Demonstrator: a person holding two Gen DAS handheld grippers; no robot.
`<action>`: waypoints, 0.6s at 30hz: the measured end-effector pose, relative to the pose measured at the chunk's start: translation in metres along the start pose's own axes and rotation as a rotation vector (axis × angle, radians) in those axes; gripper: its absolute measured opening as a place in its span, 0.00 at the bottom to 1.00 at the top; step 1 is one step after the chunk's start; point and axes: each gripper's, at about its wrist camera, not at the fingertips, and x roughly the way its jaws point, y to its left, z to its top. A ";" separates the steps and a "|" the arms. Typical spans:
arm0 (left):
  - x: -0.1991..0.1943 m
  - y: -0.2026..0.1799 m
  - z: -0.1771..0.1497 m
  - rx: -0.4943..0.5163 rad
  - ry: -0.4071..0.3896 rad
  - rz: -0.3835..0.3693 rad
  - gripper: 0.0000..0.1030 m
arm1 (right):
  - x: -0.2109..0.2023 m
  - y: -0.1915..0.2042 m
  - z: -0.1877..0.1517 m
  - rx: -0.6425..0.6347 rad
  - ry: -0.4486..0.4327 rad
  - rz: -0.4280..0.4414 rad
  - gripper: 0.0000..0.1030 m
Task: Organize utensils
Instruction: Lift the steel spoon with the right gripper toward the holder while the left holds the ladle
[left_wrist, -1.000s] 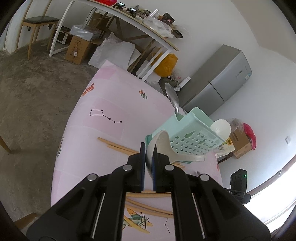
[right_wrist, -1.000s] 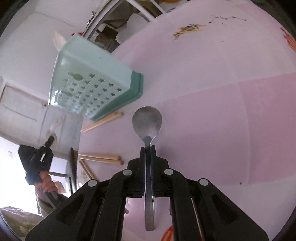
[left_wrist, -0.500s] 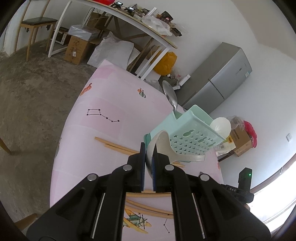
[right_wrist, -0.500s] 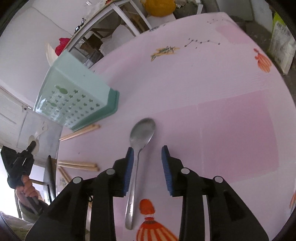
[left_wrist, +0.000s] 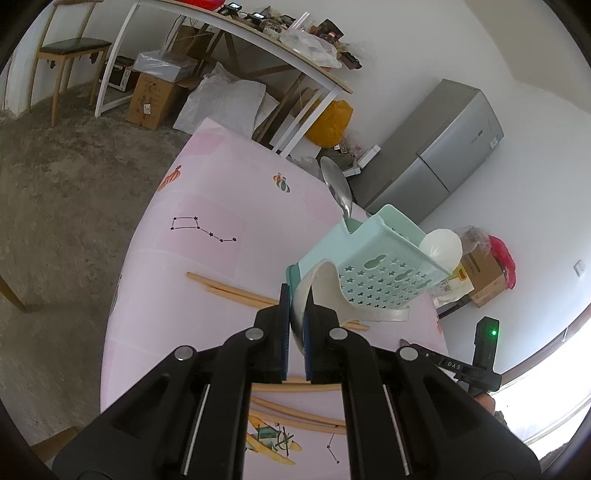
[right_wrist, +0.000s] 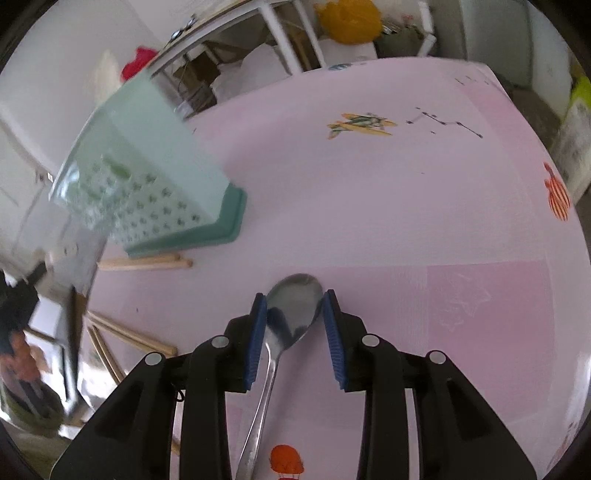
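The right gripper has just opened, jaws straddling the steel spoon on the pink tablecloth. The left gripper clamps a white ladle. The mint utensil holder stands at ten o'clock. I'd re-grip the spoon's neck squarely before lifting.

Not much to read here tbh. Only clear lettering is "DAS" in white on the black device off to the right of the left claw, close beside it, under the upright piece with the green light. Labels on the cardboard box far up-left of the claw and on the grey fridge up-right are too small to make out.
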 end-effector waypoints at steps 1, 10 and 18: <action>0.000 0.000 0.000 0.000 0.000 0.001 0.05 | 0.000 0.005 -0.001 -0.019 0.003 -0.019 0.31; -0.001 0.001 0.000 -0.004 0.004 0.006 0.05 | 0.004 0.069 -0.019 -0.369 0.011 -0.339 0.36; -0.001 0.001 0.000 -0.006 0.003 0.005 0.05 | 0.003 0.068 -0.023 -0.356 -0.006 -0.382 0.19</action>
